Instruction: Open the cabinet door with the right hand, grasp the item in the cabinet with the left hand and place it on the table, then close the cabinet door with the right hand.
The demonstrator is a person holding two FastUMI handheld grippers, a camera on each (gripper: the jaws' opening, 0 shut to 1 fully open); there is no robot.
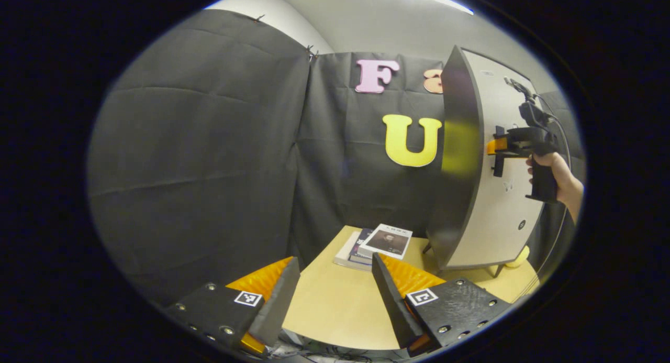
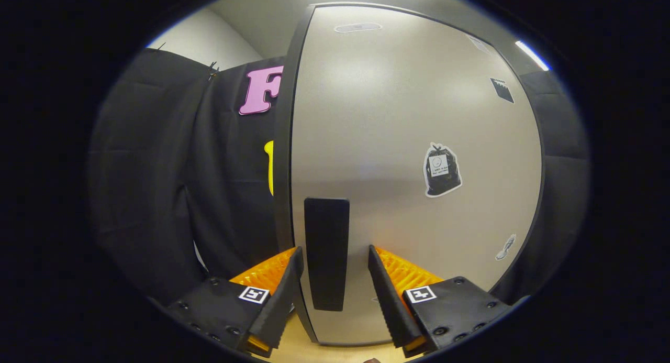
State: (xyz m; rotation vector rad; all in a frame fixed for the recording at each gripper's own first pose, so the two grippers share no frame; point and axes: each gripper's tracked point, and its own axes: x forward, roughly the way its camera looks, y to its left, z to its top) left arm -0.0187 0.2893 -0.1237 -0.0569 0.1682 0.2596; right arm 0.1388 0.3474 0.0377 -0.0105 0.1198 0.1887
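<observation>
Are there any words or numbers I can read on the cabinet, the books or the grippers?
Nothing reads clearly.
Bag sticker on the cabinet door: small print, too blurred.
Top book on the table: title line too small.
Left gripper and right gripper: square coded tags, no words.

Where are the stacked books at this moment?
In the left gripper view, the stack of books lies on the light wooden table, near its far edge, just left of the grey cabinet and its legs.
</observation>
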